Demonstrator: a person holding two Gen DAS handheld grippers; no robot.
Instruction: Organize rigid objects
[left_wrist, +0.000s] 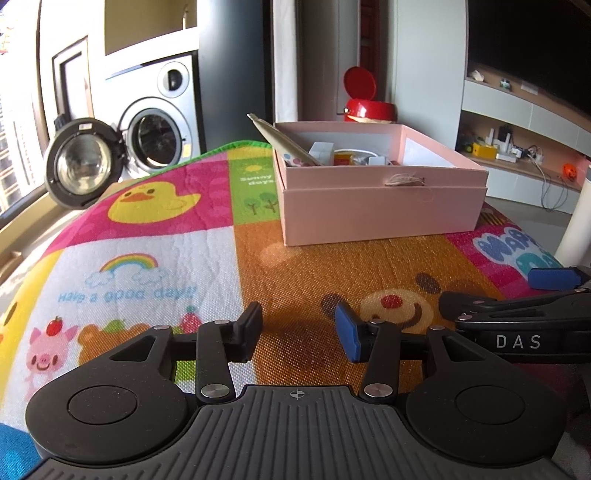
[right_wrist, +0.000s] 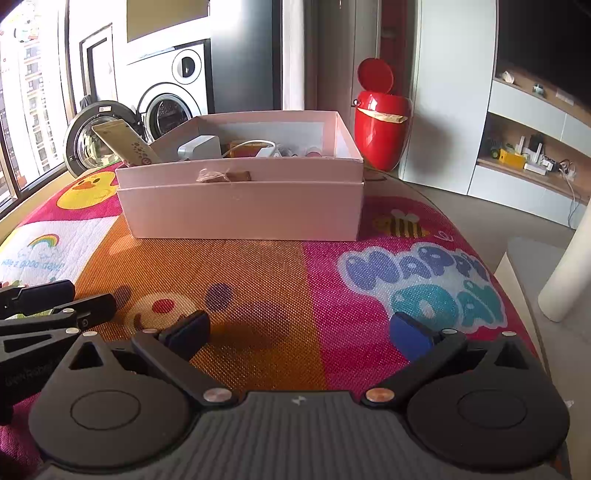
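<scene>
Daylight through window (right_wrist: 22, 122) far left | washing machine (left_wrist: 155, 122), door open, far left | red bin (right_wrist: 382, 122), lid up, against far wall | shelving (right_wrist: 532, 155) right | cartoon play mat (left_wrist: 147, 236) near

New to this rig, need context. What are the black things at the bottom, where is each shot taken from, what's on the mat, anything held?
No robot here: a person carries two handheld grippers, each with a fisheye camera looking along its fingers. One picture is from the left gripper, the other from the right gripper. Each also sees the other at its edge. Both are open and hold nothing. On the colourful play mat stands an open pink box holding small items, including a white charger. A patterned flat item sticks out at its left corner.
</scene>
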